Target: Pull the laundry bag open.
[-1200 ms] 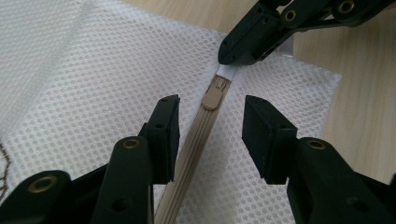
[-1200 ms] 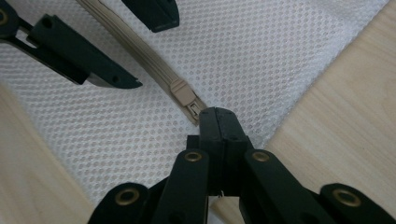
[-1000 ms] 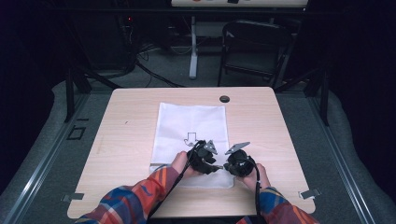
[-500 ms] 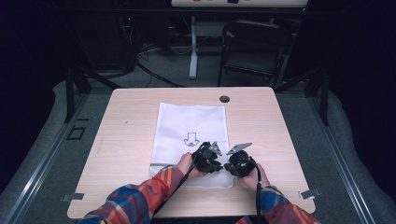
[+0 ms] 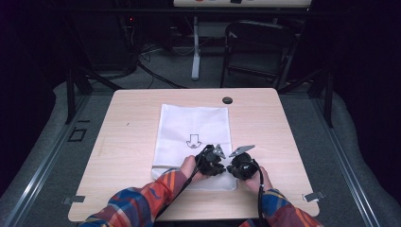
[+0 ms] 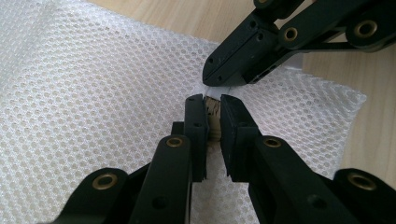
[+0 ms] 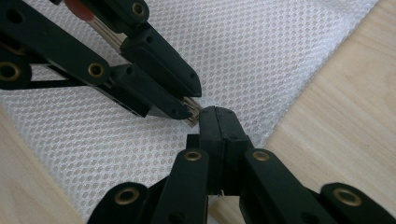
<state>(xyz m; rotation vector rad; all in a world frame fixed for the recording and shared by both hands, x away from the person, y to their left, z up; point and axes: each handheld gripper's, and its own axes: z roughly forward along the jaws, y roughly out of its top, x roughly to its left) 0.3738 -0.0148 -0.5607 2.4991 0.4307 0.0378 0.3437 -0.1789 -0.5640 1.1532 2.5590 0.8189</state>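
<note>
The white mesh fabric bag (image 5: 195, 142) lies flat on the light wooden table (image 5: 127, 142). Left gripper (image 6: 212, 109): jaws have just closed, clamping a small tan tab (image 6: 214, 114) at the bag's near edge. Right gripper (image 7: 217, 119): jaws clenched on the mesh just beside it.

Looks like a lab / recording setup, not a home. Light wood table (image 5: 142, 123) w/ cable grommet (image 5: 227, 100) sits on grey carpet, metal floor rails (image 5: 42, 165) on both sides, dark curtained surroundings. Behind it: folding chair (image 5: 255, 47), white stand post (image 5: 195, 47), loose cables (image 5: 151, 71) on floor, electronics w/ small red lights (image 5: 130, 20) in the back.
</note>
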